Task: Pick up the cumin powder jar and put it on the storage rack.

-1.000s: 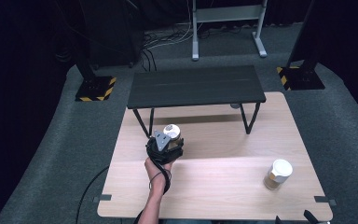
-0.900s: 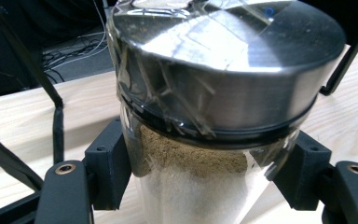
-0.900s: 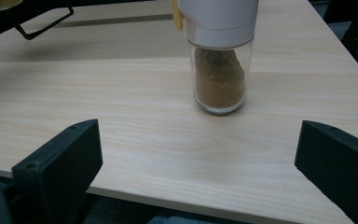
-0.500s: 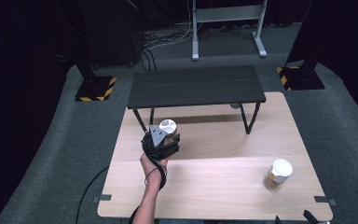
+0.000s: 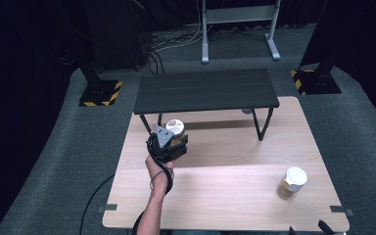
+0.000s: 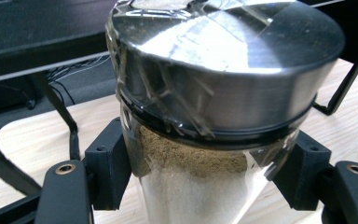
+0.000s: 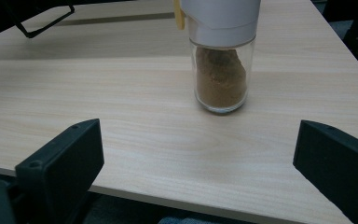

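The left gripper (image 6: pixel 193 186) is clamping a steel-lidded spice jar (image 6: pixel 214 107) by its glass body, holding it near the black metal shelf (image 5: pixel 205 90) on the wooden table (image 5: pixel 225 196). The right gripper (image 7: pixel 198 172) is waiting with jaws spread before a white-capped spice jar (image 7: pixel 221 56). Apparently mid-carry; next, a steady, upright placement is likely needed.

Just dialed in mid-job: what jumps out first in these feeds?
The left gripper at the table's left-centre is shut on a metal-lidded jar of brownish powder, just in front of the black bench. A white-capped jar of brown powder stands alone at front right, straight ahead of the right gripper's open jaws.
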`<state>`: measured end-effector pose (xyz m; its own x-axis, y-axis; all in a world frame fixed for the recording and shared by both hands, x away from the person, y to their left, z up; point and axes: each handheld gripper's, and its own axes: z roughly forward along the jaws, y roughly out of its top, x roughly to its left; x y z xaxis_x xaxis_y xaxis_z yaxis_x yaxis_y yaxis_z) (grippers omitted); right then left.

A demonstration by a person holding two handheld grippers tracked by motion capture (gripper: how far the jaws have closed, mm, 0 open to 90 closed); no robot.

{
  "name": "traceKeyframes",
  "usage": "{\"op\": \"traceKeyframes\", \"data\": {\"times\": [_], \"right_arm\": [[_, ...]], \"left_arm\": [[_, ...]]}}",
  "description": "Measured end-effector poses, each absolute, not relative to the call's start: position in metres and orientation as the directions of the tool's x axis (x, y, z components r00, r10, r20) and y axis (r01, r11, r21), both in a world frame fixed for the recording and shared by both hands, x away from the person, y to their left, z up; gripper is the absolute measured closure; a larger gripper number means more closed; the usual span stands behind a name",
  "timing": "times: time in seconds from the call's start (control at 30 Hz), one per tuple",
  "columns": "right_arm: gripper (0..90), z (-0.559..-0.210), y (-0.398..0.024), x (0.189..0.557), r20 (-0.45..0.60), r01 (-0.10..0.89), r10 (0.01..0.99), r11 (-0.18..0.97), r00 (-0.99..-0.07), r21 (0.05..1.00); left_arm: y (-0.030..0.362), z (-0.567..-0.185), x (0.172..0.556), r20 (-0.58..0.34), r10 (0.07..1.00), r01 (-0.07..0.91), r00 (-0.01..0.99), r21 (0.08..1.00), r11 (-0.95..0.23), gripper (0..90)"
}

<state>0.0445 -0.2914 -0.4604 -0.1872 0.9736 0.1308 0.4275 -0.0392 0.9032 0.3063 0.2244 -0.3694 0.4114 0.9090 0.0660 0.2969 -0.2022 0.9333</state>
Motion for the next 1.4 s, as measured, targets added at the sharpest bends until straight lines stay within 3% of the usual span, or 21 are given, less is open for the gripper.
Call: {"op": "traceKeyframes", "data": {"times": [0.63,1.4], "right_arm": [[1.1,-0.459,-0.293,0.045,0.132,0.434,0.974,-0.042,-0.181,0.9],[1.0,-0.459,-0.293,0.045,0.132,0.436,0.976,-0.044,-0.175,0.899]], "left_arm": [[0.222,-0.339,0.324,0.08,0.889,0.295,0.451,0.927,-0.233,30.2],[0.236,-0.317,0.345,0.035,0.885,0.34,0.464,0.916,-0.214,30.2]]}}
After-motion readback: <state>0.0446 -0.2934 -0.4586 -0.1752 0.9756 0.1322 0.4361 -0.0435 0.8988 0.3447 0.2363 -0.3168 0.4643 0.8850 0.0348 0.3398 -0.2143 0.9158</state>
